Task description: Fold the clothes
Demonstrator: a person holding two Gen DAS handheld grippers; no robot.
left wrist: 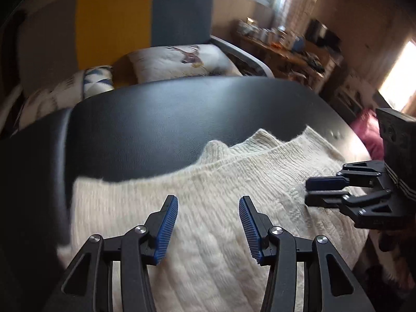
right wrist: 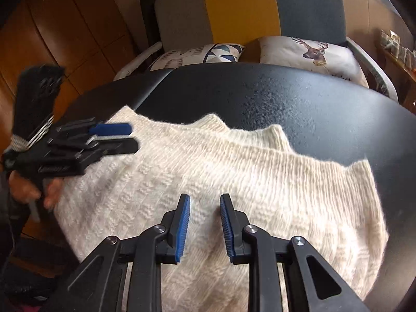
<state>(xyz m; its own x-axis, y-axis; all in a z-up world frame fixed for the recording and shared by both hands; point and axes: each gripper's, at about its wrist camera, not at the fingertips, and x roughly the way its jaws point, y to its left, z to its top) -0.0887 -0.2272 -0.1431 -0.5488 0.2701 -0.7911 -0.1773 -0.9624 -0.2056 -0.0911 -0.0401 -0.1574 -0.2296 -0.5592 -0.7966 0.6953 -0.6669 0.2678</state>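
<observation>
Left gripper [left wrist: 208, 230]: I hold it low over the near part of the sweater, blue pads spread wide with nothing between them. Seen from the right wrist view, it sits above the garment's left edge, which reads to me as lined up for a pinch there.

Sweater [right wrist: 223, 182]: a cream, chunky-knit sweater lies spread on the black table. Its far edge runs in wavy peaks, and one layer appears to lie over another there, so it may already carry a fold; I cannot tell how many. It fits either a garment laid out for folding or one partly folded.

Table [right wrist: 299, 98]: black, padded-looking top, bare beyond the sweater's far edge, giving room to lay cloth forward.

Right gripper [right wrist: 205, 227]: I hold it over the middle of the sweater, pads apart with a narrower gap than the left, gripping nothing. From the left wrist view it hovers at the right side of the cloth.

Behind the table: a chair [right wrist: 247, 10] with grey, yellow and blue panels holds two cushions, one with a deer print [right wrist: 312, 52].

Far right: a cluttered shelf [left wrist: 286, 44] and something pink [left wrist: 369, 135] past the table edge.

In the way: nothing lies on the sweater; the two grippers are well apart.
</observation>
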